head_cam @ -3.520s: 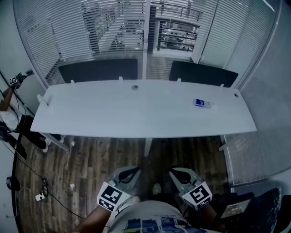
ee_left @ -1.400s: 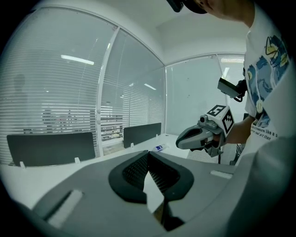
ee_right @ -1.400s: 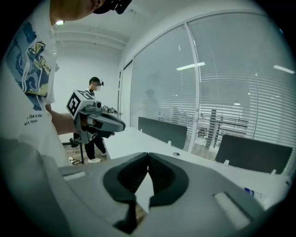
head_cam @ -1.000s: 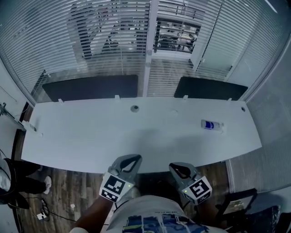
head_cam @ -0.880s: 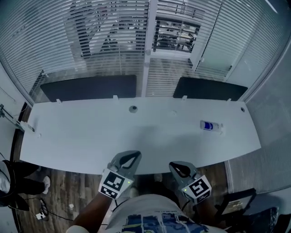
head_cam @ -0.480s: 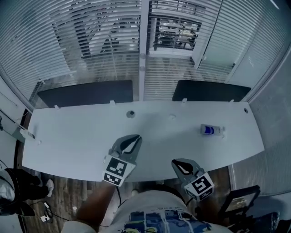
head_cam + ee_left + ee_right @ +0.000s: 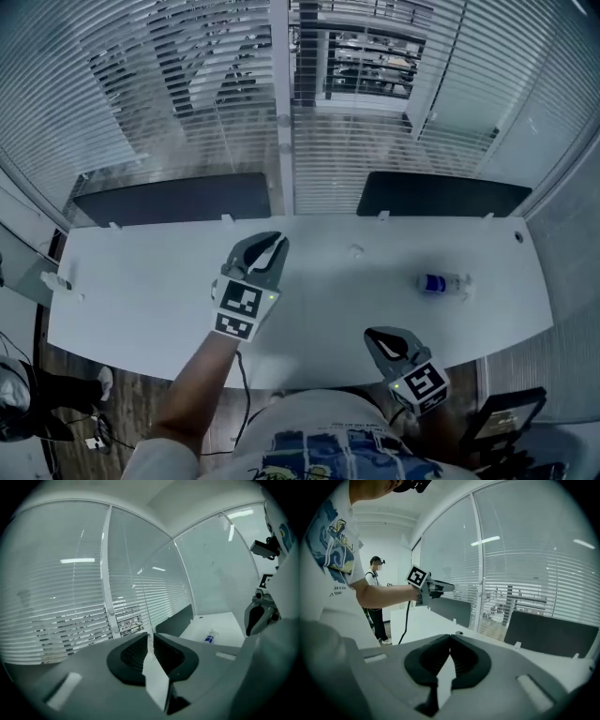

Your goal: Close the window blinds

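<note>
Holding the right gripper [image 7: 382, 337] low at the near edge of the table [image 7: 141, 291], fingers pressing together on nothing. Holding the left gripper [image 7: 272, 242] farther out over the table, fingers just opening to a narrow gap, nothing between. Beyond the dark screens [image 7: 173, 197], hanging across the whole window: blinds [image 7: 169, 84], slats tilting open near the middle post [image 7: 279, 103], showing the room behind, lying tighter toward the sides.

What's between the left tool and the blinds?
In the head view, only bare desk and the dark panel lie between the left tool, whose empty jaws have just been opening, and the blinds.
</note>
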Tool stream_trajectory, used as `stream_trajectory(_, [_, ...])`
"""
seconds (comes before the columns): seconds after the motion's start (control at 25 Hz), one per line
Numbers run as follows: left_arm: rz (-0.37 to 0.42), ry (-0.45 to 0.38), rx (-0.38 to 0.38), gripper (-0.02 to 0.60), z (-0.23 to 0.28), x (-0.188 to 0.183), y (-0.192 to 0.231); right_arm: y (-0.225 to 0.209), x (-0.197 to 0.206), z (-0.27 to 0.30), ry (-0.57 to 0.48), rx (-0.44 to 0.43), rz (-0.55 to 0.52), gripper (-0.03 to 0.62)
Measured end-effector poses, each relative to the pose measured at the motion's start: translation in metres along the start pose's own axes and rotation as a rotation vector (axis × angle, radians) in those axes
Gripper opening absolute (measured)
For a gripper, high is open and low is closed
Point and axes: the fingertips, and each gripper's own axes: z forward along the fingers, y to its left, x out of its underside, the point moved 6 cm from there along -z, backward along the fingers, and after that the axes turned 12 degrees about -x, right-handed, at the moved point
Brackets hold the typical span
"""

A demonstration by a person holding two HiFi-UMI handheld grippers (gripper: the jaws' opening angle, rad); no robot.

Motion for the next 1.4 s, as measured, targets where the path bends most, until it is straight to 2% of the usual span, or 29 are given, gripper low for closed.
stream_trajectory(0.28, [0.09, 0.002, -0.095, 0.071, 0.062, -0.015, 0.02, -0.043, 0.012, -0.013, 0.002, 0.017, 0.011, 0.003])
stream_trajectory(0.44, [0.158, 0.01, -0.174, 0.083, 0.095, -0.023, 0.042, -0.057, 0.017, -0.015, 0.01, 0.006, 0.022, 0.003])
stream_trajectory(0.56, [0.182, 0.006, -0.231, 0.111, 0.117, -0.03, 0.057, -0.067, 0.02, -0.02, 0.015, 0.009, 0.041, 0.003])
stream_trajectory(0.72, [0.242, 0.028, -0.277, 0.126, 0.15, -0.035, 0.07, -0.082, 0.031, -0.029, 0.02, 0.018, 0.062, 0.003])
stream_trajectory(0.88, [0.345, 0.048, -0.329, 0.126, 0.169, -0.04, 0.082, -0.086, 0.039, -0.036, 0.017, 0.036, 0.085, 0.003])
stream_trajectory(1.04, [0.491, 0.056, -0.359, 0.126, 0.189, -0.061, 0.09, -0.092, 0.028, -0.043, 0.019, 0.031, 0.098, 0.003])
stream_trajectory(1.4, [0.721, 0.071, -0.357, 0.126, 0.227, -0.062, 0.09, -0.109, 0.037, -0.036, 0.025, 0.024, 0.111, 0.003])
